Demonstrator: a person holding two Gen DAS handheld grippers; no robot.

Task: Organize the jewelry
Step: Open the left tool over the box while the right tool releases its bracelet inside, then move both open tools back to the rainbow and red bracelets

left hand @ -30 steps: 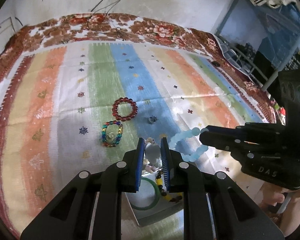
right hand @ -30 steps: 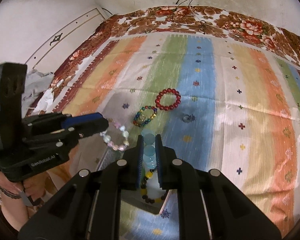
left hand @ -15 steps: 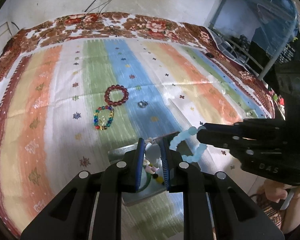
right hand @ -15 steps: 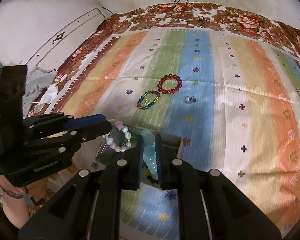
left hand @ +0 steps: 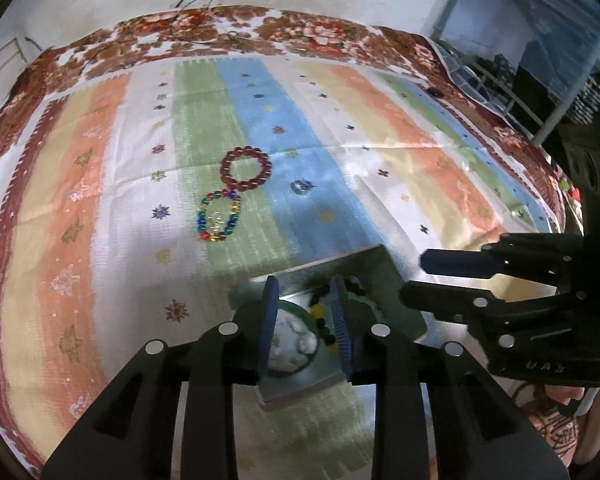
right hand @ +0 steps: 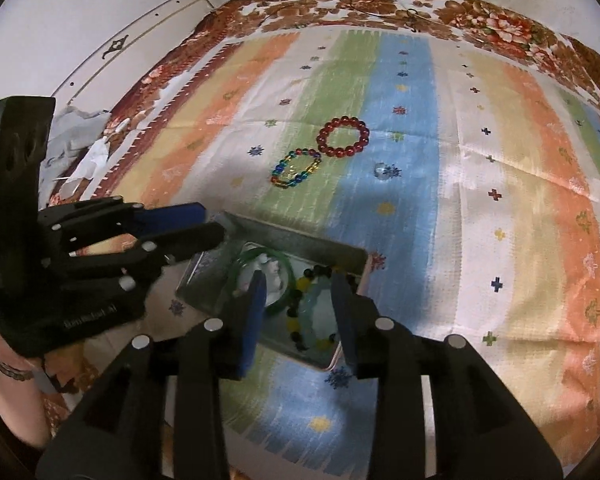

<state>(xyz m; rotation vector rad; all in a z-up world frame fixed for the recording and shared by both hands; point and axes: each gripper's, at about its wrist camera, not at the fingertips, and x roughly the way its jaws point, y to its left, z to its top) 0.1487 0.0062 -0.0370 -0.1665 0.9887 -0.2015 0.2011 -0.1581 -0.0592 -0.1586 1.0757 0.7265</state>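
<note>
So the whole thing sits on a striped, flowery-bordered blanket (right hand: 480, 184) spread near a white wall, and the landmark here is the metal tray (right hand: 300, 240) right under both tools. The tray already has a green bangle (right hand: 282, 264), a pale blue bead bracelet (right hand: 314, 304), a black-and-yellow bead strand (right hand: 296, 320) and some whitish beads (left hand: 296, 340) in it. Both the left gripper (left hand: 305, 320) and the right gripper (right hand: 298, 308) hover over the tray with jaws spread apart and nothing between them. What's left lies beyond the tray's far edge, well apart from it: the red bead bracelet (right hand: 343, 137), the rainbow bead bracelet (right hand: 296, 174) just touching it on the tray side, and a small clear ring-like piece (right hand: 381, 170) off to the right of those two. I'd guess the rainbow one goes next. It's nearest, stretched slightly toward the red one, and roughly straight ahead of the left tool, so that hand looks better placed.
</note>
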